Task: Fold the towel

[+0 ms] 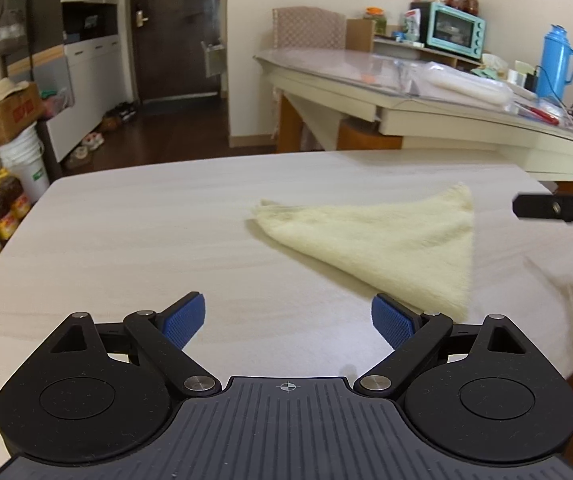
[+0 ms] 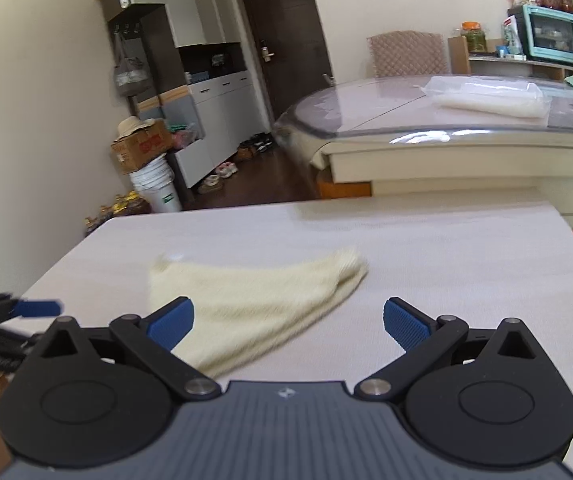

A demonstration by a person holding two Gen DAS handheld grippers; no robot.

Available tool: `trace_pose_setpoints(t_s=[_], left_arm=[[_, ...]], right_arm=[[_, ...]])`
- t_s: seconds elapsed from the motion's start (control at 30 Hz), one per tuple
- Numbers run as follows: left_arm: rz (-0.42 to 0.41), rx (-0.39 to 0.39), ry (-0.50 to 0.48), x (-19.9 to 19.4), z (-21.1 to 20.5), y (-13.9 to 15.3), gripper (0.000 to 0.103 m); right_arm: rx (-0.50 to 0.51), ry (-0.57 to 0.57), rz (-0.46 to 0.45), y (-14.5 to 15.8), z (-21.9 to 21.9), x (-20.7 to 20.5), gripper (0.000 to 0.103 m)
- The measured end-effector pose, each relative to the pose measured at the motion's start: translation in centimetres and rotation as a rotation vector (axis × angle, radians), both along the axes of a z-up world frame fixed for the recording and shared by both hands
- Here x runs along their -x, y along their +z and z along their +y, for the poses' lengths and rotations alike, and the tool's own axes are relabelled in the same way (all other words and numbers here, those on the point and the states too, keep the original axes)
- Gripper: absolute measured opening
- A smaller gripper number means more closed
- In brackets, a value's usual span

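A pale yellow towel (image 1: 386, 240), folded into a triangle, is lying flat on the light wood-grain worktop (image 1: 126, 240). The left gripper (image 1: 288, 322) is hovering just short of the towel's near corner, its blue-padded fingers (image 1: 184, 320) standing wide apart and holding nothing. The right gripper (image 2: 288, 324) is hanging over the towel's near edge, its fingers (image 2: 406, 326) likewise spread and empty. A glass-topped dining table (image 1: 406, 76) is standing behind.

towel (image 1: 390, 244) on table (image 1: 126, 248), before tongs (image 1: 288, 320)
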State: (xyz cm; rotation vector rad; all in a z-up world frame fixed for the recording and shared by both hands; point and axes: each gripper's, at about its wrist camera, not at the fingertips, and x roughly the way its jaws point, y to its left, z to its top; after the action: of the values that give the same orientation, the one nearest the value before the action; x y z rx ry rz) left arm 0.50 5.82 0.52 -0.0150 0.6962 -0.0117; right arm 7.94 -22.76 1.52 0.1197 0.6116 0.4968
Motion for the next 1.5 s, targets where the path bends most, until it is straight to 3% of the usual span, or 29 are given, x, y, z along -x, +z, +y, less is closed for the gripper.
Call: trace_pose_setpoints(t_s=[0.07, 0.2, 0.37, 0.43, 0.47, 0.53, 0.73, 0.93, 1.17, 1.27, 1.33, 1.5], left_arm=[[0.006, 0.001, 0.001, -0.7, 0.2, -0.1, 0.094], [0.016, 0.0, -0.009, -1.9, 0.4, -0.4, 0.094], [0.025, 0.008, -0.021, -2.9, 0.4, -0.7, 0.094], [0.028, 0.008, -0.024, -3.1, 0.4, -0.9, 0.094], [0.029, 0.009, -0.025, -3.2, 0.5, -0.9, 0.094], [0.032, 0.011, -0.022, -3.4, 0.6, -1.1, 0.094], [0.015, 0.0, 0.019, -3.2, 2.2, -0.7, 0.094], [-0.032, -0.037, 0.105, -1.7, 5.2, 1.2, 0.094], [-0.049, -0.055, 0.182, 0.5, 8.5, 2.2, 0.094], [-0.039, -0.063, 0.169, 0.7, 9.0, 2.1, 0.094], [-0.027, -0.071, 0.149, 0.4, 9.0, 1.8, 0.094], [-0.01, -0.072, 0.069, -1.9, 8.7, 1.2, 0.094]], right_arm=[[0.002, -0.008, 0.005, -0.3, 0.4, -1.7, 0.101], [0.036, 0.009, 0.031, -1.4, 1.8, -3.9, 0.073], [0.022, -0.003, 0.075, -2.7, 2.0, -5.1, 0.054], [0.013, -0.019, 0.083, -3.1, 1.8, -5.4, 0.034], [0.009, -0.027, 0.086, -3.3, 1.7, -5.5, 0.031], [0.013, -0.041, 0.079, -3.4, 1.6, -5.6, 0.006], [0.037, 0.026, -0.071, -1.1, 2.6, -2.5, 0.006], [0.06, 0.362, -0.188, 1.8, 7.6, 5.9, 0.006], [0.163, 0.674, -0.182, -0.8, 14.4, 13.5, 0.006], [0.216, 0.746, -0.167, -1.9, 15.9, 14.6, 0.013], [0.214, 0.769, -0.175, -1.7, 15.8, 14.9, 0.031], [0.259, 0.66, -0.281, 1.0, 13.7, 12.2, 0.04]])
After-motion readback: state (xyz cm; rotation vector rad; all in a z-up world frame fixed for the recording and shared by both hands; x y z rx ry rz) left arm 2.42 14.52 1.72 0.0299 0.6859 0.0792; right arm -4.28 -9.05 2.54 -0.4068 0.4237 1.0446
